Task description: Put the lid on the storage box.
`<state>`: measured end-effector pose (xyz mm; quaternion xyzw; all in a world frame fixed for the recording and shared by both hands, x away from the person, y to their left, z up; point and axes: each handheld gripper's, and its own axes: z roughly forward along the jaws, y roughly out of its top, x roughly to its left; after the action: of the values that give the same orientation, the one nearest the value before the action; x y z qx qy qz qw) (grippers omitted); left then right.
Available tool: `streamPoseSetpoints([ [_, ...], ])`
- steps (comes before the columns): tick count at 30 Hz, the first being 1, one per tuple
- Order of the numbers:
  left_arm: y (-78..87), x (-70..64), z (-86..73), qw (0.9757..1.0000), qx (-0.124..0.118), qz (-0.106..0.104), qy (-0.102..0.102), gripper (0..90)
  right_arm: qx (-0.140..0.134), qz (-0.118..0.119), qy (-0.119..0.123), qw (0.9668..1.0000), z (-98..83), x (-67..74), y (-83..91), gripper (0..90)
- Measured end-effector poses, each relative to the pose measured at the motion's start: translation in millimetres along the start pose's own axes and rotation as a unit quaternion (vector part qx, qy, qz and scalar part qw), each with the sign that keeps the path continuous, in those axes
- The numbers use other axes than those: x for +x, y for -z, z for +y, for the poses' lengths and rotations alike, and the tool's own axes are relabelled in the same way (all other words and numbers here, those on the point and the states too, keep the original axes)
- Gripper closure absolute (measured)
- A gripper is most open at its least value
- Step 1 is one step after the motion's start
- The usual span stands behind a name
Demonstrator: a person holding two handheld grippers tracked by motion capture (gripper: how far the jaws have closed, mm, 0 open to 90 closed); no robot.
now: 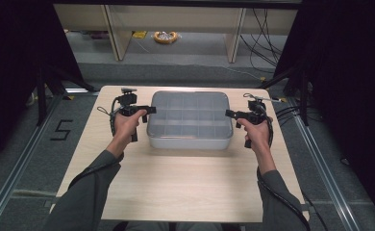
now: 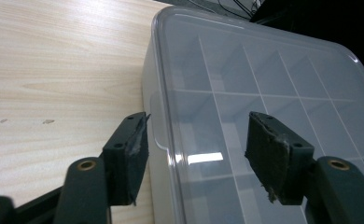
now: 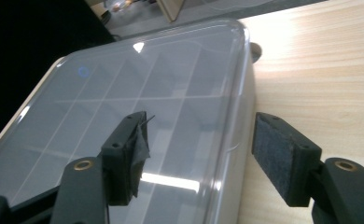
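Note:
A clear plastic organizer box (image 1: 190, 120) with a shut lid and several empty compartments sits mid-table. My left gripper (image 1: 148, 109) hovers at the box's left edge, open, its jaws straddling the lid rim (image 2: 159, 116) in the left gripper view, where the left gripper (image 2: 196, 149) holds nothing. My right gripper (image 1: 229, 114) is at the box's right edge, also open. In the right gripper view the right gripper (image 3: 201, 151) straddles the box's rim (image 3: 245, 93), one pad over the lid and one over the table.
The light wooden table (image 1: 176, 187) has bare room in front of the box. Beyond the table's far edge lie a grey floor, wooden furniture legs (image 1: 116, 33), cables (image 1: 267, 38) and a yellow round object (image 1: 165, 37). Dark curtains flank both sides.

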<state>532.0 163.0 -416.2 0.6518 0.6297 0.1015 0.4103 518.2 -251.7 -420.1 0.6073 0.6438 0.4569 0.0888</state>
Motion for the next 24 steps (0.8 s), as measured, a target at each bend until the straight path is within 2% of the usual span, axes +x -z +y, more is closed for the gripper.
streamPoseSetpoints([
  [1,2.2,0.7,-2.4,1.0000,0.000,-0.003,-0.002,37.6,0.000,0.000,0.000,1.0000,0.0,0.0,0.0,35.9],
  [2,3.6,1.2,-3.8,1.0000,0.002,-0.003,-0.006,37.2,-0.001,0.005,0.030,0.9995,-1.1,-2.5,1.2,35.3],
  [4,7.8,3.2,-8.3,0.9999,0.005,-0.006,-0.014,36.6,-0.003,0.005,0.041,0.9992,-4.3,-0.7,4.4,35.2],
  [5,9.9,4.4,-10.4,0.9999,0.004,-0.010,-0.013,35.8,0.001,0.010,0.023,0.9997,-6.8,3.5,7.2,35.0],
  [8,16.4,6.7,-15.2,0.9997,0.001,-0.013,-0.019,34.6,0.002,0.012,0.023,0.9997,-12.1,5.0,11.9,33.7],
  [9,19.8,8.2,-18.5,0.9997,-0.003,-0.015,-0.020,34.5,0.003,0.012,0.027,0.9996,-14.0,4.7,13.9,33.7],
  [10,22.4,9.3,-21.8,0.9996,-0.001,-0.017,-0.023,34.3,-0.003,0.017,0.044,0.9989,-16.4,2.1,15.7,33.7],
  [11,24.8,10.5,-25.8,0.9994,-0.002,-0.021,-0.025,34.1,-0.005,0.016,0.050,0.9986,-19.3,1.6,17.1,33.4],
  [12,27.0,10.9,-30.3,0.9994,-0.006,-0.026,-0.023,33.6,-0.005,0.018,0.052,0.9985,-22.3,1.8,19.4,33.1],
  [14,32.4,12.2,-40.2,0.9989,-0.005,-0.032,-0.034,32.5,-0.004,0.026,0.058,0.9980,-33.3,2.3,26.3,32.5],
  [15,34.8,12.7,-45.5,0.9987,-0.005,-0.034,-0.037,32.5,-0.004,0.026,0.058,0.9980,-33.3,2.3,26.3,32.5],
  [16,37.1,13.2,-50.8,0.9984,-0.003,-0.037,-0.041,32.3,-0.001,0.029,0.048,0.9984,-37.9,4.1,29.0,32.2],
  [19,43.9,12.8,-66.1,0.9973,0.002,-0.048,-0.055,31.1,0.000,0.030,0.069,0.9972,-49.8,4.0,34.9,31.6],
  [23,51.1,10.3,-81.4,0.9960,0.006,-0.060,-0.065,30.1,0.007,0.031,0.073,0.9968,-60.9,6.0,42.3,30.8],
  [24,53.5,10.4,-84.2,0.9953,0.009,-0.060,-0.075,29.8,0.007,0.032,0.075,0.9966,-62.7,6.7,44.3,30.8],
])
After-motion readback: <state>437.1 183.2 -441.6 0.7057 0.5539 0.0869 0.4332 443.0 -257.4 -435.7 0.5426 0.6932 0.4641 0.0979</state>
